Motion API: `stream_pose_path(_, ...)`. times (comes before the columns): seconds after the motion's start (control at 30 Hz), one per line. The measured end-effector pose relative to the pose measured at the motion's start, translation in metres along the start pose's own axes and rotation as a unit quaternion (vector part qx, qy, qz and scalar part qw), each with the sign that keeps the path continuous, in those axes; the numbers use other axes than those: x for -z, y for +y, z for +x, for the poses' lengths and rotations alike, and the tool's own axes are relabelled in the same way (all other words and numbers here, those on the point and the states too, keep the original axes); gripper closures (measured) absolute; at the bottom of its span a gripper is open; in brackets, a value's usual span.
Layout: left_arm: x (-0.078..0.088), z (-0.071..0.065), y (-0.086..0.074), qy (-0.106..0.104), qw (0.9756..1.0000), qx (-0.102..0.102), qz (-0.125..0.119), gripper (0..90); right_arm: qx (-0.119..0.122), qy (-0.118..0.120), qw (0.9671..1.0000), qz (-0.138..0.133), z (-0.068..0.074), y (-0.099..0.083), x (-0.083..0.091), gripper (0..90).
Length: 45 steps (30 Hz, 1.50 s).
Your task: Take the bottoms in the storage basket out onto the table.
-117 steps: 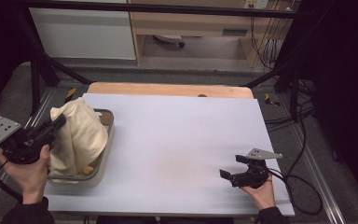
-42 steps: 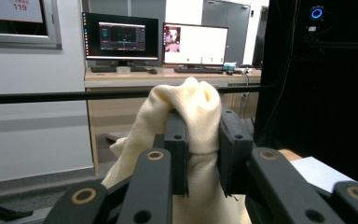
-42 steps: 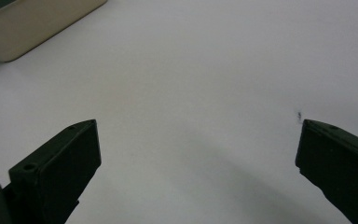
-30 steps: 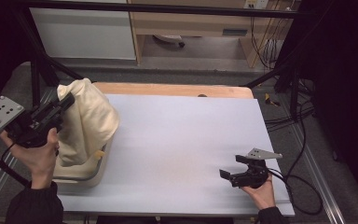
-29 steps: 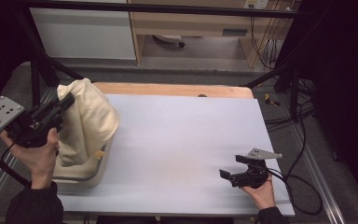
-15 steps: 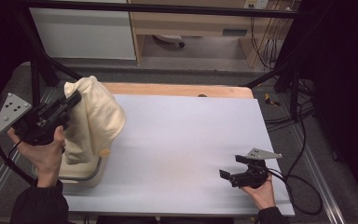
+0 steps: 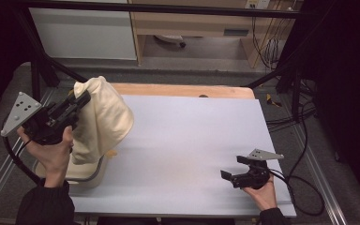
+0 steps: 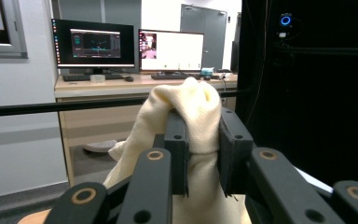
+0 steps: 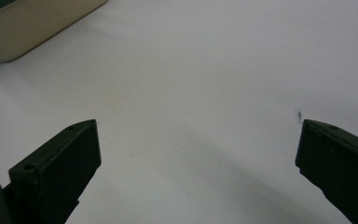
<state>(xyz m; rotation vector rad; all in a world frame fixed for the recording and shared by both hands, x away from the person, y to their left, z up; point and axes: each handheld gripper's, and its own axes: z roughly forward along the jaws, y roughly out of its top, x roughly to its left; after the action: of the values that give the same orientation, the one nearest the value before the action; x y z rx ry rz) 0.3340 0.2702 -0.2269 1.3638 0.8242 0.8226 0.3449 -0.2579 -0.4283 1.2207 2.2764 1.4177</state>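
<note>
A cream cloth (image 7: 103, 122) hangs bunched over the table's left side, lifted above a beige tray (image 7: 91, 176). My left gripper (image 7: 82, 98) is shut on the cloth's top fold. In the left gripper view the cloth (image 8: 186, 107) bulges up between the two black pads, and the left gripper (image 8: 203, 140) pinches it tight. The cloth's lower end still drapes down toward the tray. My right gripper (image 7: 233, 167) rests low over the white table top (image 7: 192, 140) at the near right. It stands wide open, and the right gripper (image 9: 198, 158) has nothing but bare table between its jaws.
A corner of the beige tray (image 9: 32, 23) shows at the top left of the right gripper view. A wooden strip (image 7: 183, 90) runs along the table's far edge. Black frame posts stand at both sides. Cables (image 7: 304, 178) trail off the right edge.
My left gripper has risen and shifted right with the cloth, pulling more of it up out of the tray. The right gripper has not moved.
</note>
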Motion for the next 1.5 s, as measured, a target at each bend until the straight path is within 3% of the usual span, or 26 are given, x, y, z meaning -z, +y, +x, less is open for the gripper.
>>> stream_pose_path(0.9, -0.029, -0.034, -0.005, -0.041, 0.9991, -0.005, 0.009, 75.9, 0.0, 0.0, 1.0, 0.0, 0.0, 0.0, 0.0, 0.5)
stream_pose_path(1.5, -0.05, -0.053, -0.014, -0.068, 0.9973, -0.005, 0.028, 75.8, 0.001, 0.001, 1.0, 0.001, 0.0, 0.0, 0.0, 0.5)
